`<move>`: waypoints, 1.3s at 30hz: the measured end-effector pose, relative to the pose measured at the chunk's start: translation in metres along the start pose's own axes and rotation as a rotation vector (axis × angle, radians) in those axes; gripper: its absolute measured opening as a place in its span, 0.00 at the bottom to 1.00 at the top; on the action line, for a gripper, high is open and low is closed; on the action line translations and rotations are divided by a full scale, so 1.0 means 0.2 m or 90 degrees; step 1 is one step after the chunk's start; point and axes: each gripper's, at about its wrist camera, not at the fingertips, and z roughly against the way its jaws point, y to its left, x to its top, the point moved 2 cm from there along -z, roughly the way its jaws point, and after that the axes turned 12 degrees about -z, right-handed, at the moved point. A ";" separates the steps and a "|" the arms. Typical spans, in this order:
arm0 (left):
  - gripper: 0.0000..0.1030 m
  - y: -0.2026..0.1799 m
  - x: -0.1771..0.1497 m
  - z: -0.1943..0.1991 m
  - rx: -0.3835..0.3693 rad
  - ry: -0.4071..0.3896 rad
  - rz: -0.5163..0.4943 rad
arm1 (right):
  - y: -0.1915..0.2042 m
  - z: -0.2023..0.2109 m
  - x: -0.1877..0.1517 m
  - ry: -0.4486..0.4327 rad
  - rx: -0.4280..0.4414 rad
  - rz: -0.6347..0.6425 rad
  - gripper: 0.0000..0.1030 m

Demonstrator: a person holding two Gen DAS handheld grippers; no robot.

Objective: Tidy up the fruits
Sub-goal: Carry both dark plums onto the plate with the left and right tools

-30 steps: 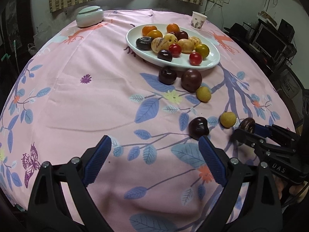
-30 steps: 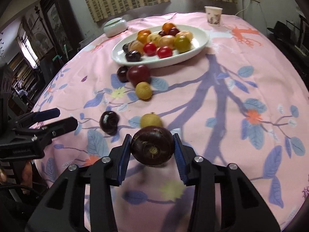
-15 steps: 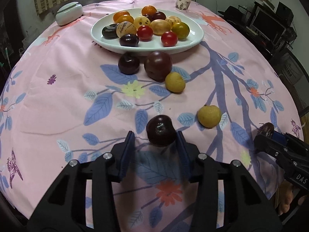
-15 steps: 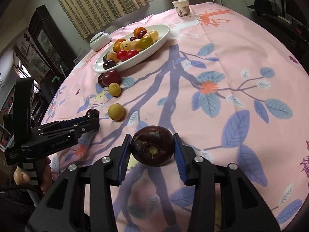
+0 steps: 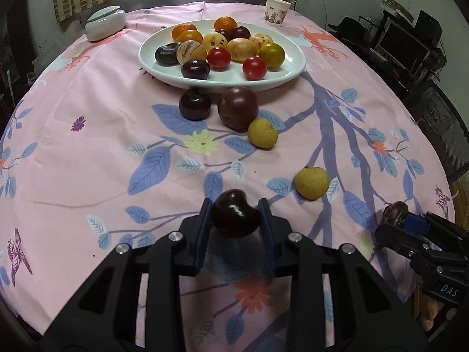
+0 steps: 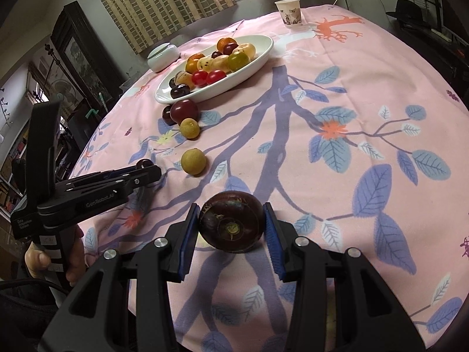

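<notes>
My left gripper has a small dark plum between its blue pads, and the jaws are closing onto it just above the pink cloth. My right gripper is shut on a dark brown round fruit, held near the table's front edge. In the right wrist view the left gripper shows at the left. A white oval plate at the back holds several fruits. In front of it lie another dark plum, a big red-purple plum and two yellow fruits.
A pale lidded jar stands at the back left and a paper cup at the back right. The round table drops away on all sides. A desk with a monitor stands to the right, and a dark cabinet to the left.
My left gripper came forward over the dark plum and closed from wide open onto it. The right gripper kept its brown fruit and shifted toward the table's right front.
</notes>
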 end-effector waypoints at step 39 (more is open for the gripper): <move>0.32 0.45 1.18 -0.29 0.051 -0.030 0.000 | 0.31 -0.59 1.16 0.007 -0.052 0.101 0.42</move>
